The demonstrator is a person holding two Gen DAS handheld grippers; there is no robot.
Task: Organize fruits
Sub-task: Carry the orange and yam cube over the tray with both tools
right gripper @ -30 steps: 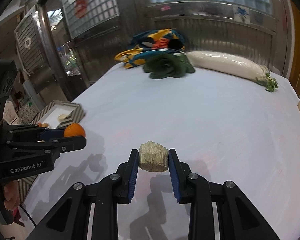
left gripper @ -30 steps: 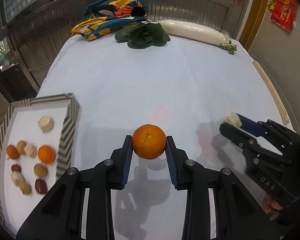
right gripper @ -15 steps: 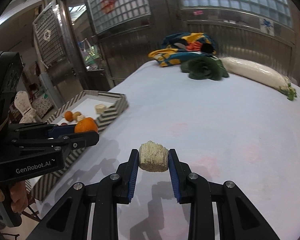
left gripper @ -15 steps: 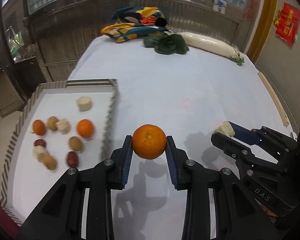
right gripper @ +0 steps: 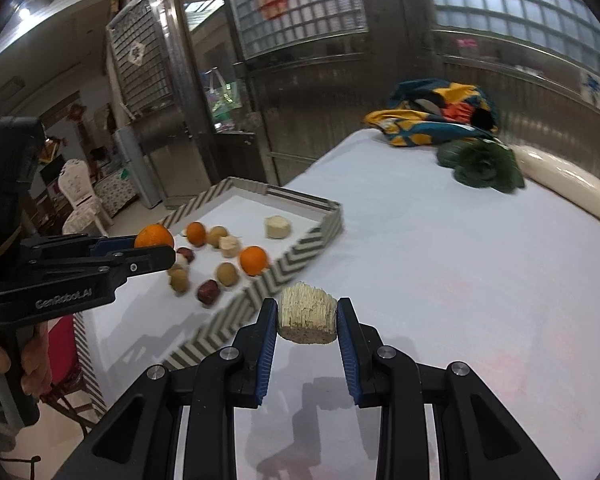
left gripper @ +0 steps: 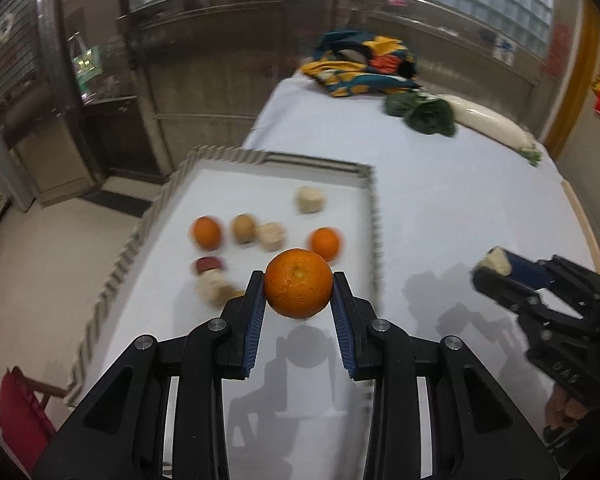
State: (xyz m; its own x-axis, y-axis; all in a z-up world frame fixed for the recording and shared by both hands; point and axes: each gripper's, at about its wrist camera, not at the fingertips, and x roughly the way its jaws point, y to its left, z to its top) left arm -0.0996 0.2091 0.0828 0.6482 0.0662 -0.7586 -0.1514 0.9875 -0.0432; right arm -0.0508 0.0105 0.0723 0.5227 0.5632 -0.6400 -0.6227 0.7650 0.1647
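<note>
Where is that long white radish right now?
The long white radish lies at the table's far right end, right beside the dark green leafy vegetable.

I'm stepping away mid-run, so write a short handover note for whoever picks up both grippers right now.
Left gripper: shut on an orange, held above the tray.
Right gripper: shut on a pale fibrous chunk, above the table just outside the tray's near wall.
Done: two oranges, several brown and red fruits and pale chunks already lie in the tray.
Left: set down the orange, then the chunk, in the tray. The greens, radish and cloth sit at the table's far end.
</note>
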